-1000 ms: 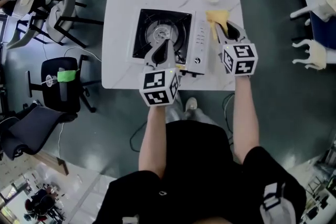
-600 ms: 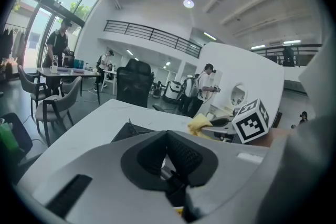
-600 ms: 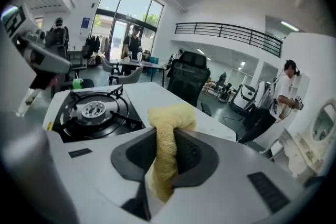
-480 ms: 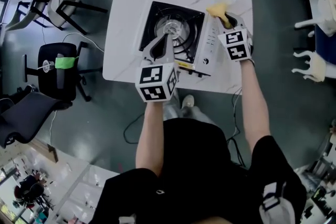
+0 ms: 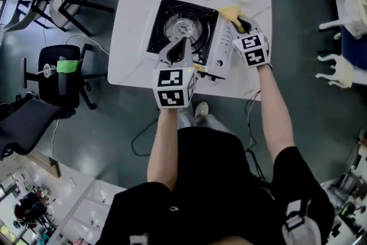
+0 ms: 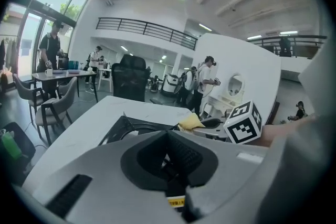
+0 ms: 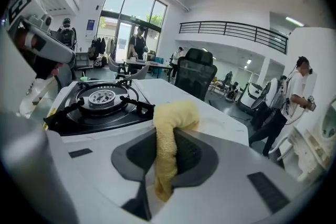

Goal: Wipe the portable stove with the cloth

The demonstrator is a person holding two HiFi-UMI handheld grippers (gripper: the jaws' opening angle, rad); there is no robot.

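Right gripper (image 5: 241,24) clamps yellow cloth (image 7: 169,128) — at portable stove (image 5: 163,26) right edge.

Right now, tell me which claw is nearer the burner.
Left. The left claw hangs just short of the burner; the right claw, gripping the cloth, is by the right edge of the stove.

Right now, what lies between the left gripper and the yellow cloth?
Only the portable stove: its black burner top and silver control strip, as the head view shows.
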